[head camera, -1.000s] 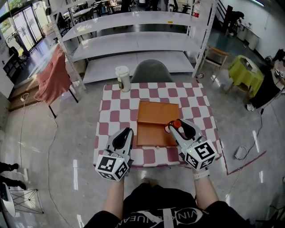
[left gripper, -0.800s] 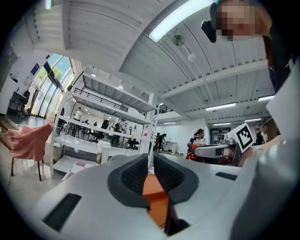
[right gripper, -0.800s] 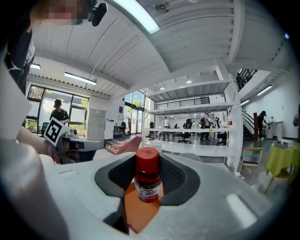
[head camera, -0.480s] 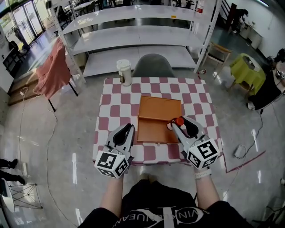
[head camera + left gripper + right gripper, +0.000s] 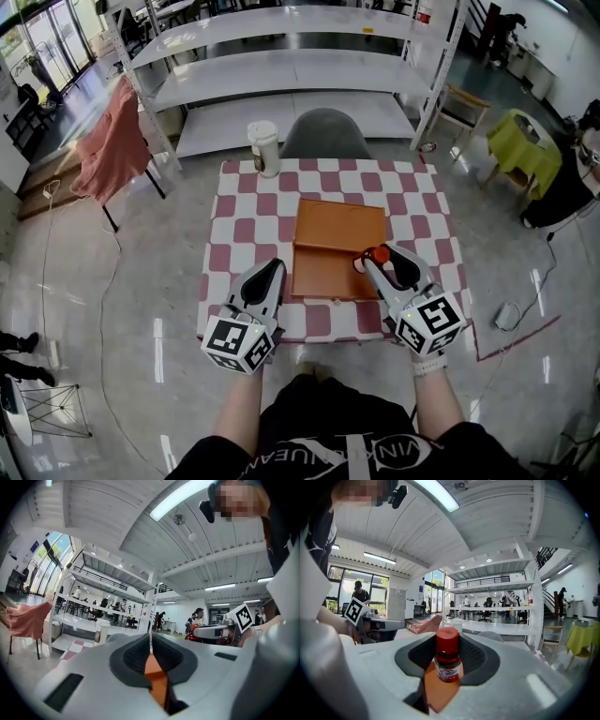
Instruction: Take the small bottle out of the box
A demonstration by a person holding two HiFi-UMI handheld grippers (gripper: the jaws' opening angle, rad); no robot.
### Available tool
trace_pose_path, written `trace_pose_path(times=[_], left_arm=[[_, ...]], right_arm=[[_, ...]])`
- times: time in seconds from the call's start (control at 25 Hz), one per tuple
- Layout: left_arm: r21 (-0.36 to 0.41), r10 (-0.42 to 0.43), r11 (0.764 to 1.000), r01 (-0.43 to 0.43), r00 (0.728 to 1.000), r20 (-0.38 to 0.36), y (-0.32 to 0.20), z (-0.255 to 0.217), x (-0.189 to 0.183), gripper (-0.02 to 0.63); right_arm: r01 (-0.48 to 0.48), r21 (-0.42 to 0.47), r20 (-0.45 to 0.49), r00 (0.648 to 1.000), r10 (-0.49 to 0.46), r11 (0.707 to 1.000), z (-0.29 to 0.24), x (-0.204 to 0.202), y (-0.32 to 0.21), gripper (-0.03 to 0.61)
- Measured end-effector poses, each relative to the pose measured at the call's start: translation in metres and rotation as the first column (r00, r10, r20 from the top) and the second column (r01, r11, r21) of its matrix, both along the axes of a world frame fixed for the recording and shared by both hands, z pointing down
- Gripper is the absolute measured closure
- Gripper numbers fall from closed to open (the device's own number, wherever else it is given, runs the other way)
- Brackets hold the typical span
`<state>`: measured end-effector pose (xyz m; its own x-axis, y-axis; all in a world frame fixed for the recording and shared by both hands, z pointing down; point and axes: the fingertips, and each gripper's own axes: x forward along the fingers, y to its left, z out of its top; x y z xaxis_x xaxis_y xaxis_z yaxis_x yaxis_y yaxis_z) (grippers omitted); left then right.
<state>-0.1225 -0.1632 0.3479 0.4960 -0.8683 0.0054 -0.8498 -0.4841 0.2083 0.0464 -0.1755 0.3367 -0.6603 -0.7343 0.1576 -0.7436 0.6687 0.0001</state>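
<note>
The orange box (image 5: 337, 246) lies open on the checkered table (image 5: 244, 234), its tray toward me and its lid behind. My right gripper (image 5: 373, 262) is shut on the small bottle (image 5: 379, 255), a red-capped bottle with a white label (image 5: 448, 660), held just above the box's near right corner. In the right gripper view the bottle stands upright between the dark pads (image 5: 474, 656). My left gripper (image 5: 269, 273) hovers over the table's near left part, beside the box, shut with nothing in it; its view shows the pads (image 5: 136, 656) pressed together over the orange box (image 5: 157, 677).
A white lidded cup (image 5: 263, 147) stands at the table's far left edge. A grey chair (image 5: 323, 136) is tucked behind the table, with white shelving (image 5: 281, 75) beyond. A pink cloth (image 5: 111, 150) hangs on a stand to the left.
The view shifted slightly; the right gripper with the bottle stays over the box's near right corner, drawn a little toward me. The left gripper has barely moved.
</note>
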Motion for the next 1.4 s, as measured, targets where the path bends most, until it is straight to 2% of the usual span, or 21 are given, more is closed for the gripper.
trace_pose_path(times=[1.0, 1.4], left_arm=[[-0.014, -0.017, 1.0, 0.017, 1.0, -0.01, -0.012, 0.003, -0.01, 0.591], [-0.008, 0.004, 1.0, -0.005, 1.0, -0.018, -0.018, 0.003, -0.003, 0.591]], right_arm=[[-0.003, -0.002, -0.017, 1.0, 0.003, 1.0, -0.002, -0.006, -0.011, 0.437], [-0.013, 0.011, -0.017, 1.0, 0.013, 1.0, -0.006, -0.002, -0.013, 0.437]])
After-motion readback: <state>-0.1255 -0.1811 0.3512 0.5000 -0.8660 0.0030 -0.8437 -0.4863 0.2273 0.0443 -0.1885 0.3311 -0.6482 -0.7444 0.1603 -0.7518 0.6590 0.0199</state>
